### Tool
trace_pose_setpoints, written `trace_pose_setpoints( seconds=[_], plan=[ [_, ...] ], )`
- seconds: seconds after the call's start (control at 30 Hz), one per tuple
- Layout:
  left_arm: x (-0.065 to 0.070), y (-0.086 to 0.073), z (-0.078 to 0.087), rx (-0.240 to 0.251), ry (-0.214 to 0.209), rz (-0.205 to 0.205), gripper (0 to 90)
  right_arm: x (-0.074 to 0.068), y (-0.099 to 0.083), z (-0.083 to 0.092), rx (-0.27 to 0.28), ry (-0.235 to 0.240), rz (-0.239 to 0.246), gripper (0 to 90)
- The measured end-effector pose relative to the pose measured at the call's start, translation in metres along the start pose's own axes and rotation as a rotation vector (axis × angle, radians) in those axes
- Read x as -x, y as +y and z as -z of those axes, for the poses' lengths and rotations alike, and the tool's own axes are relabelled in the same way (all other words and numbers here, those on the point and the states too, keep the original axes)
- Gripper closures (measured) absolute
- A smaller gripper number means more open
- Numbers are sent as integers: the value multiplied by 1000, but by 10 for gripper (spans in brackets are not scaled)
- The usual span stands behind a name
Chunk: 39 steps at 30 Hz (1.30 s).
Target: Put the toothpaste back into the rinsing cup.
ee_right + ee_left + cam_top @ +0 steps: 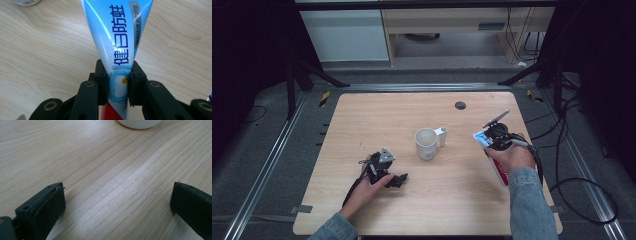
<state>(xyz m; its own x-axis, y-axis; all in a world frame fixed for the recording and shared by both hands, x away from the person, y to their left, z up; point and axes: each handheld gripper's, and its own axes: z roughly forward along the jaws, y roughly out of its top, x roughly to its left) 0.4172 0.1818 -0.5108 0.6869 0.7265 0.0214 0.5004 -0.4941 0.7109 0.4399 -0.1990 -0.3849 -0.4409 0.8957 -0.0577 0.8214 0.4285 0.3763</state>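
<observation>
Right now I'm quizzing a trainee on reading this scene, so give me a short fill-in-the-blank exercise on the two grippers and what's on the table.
1. The right gripper is shut on a blue and white ____ tube.
2. The left gripper has its jaws ____, with nothing but bare table between them.
3. Near the middle of the table stands a white ____ whose handle points toward the right gripper's side.
4. The tabletop is made of light ____.

Missing words: toothpaste; open; mug; wood
</observation>
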Motion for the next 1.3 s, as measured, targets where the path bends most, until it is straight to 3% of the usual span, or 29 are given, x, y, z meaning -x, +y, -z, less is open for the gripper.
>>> trace_pose_setpoints(
  seconds=[0.3, 0.77, 1.3],
  plan=[
    [0, 0, 0, 0, 0, 0, 0, 0, -4, 10, 93, 16, -5, 733],
    [0, 0, 0, 0, 0, 3, 0, -17, -3, 11, 196, 51, 9, 733],
    [0, 0, 0, 0, 0, -1, 0, -39, 4, 10, 256, 97, 39, 732]
  ],
)
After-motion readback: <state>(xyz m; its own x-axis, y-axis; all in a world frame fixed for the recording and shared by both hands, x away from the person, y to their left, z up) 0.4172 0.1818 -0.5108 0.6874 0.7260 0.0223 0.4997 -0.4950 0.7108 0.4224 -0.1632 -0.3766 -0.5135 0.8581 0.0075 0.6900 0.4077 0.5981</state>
